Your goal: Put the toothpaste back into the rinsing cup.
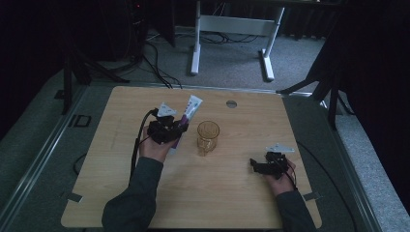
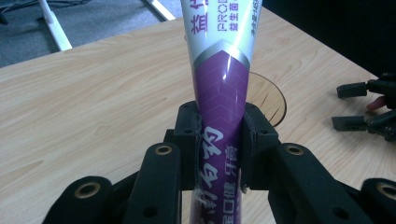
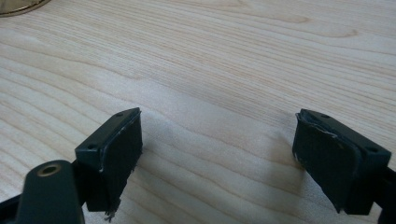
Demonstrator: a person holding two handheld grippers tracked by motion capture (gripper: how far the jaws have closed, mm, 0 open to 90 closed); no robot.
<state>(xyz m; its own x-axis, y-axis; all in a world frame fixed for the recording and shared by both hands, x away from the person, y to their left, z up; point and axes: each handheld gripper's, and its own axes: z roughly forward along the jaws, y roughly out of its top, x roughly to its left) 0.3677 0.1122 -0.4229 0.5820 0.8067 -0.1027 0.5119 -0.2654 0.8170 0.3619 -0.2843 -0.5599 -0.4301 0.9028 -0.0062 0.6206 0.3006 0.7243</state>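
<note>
Over the one wooden surface [image 1: 121, 193], my left gripper [image 2: 219, 135] has its jaws clenched on the single purple-and-white toothpaste tube [image 2: 219, 70], which stands up between them with one amber glass cup [image 1: 208, 137] just beyond. The tube looks light, soft and glossy, likely to slip or dent, so I judge the fuller lower body the best place to hold it. My right gripper [image 3: 215, 154] rests well apart with its jaws released around nothing.

Table [image 1: 116, 193]: pale wood-grain top, smooth, matt.
Toothpaste tube [image 2: 219, 84]: glossy plastic, white above, purple below, catching a bright sheen.
Cup [image 1: 208, 137]: clear amber, glassy, shiny.
Left gripper [image 2: 219, 154]: matt black plastic, brass-coloured metal eyelets.
Right gripper [image 3: 217, 154]: black pads, matt, rough and frayed at the edges.
Floor [image 1: 232, 63]: grey carpet, coarse.
</note>
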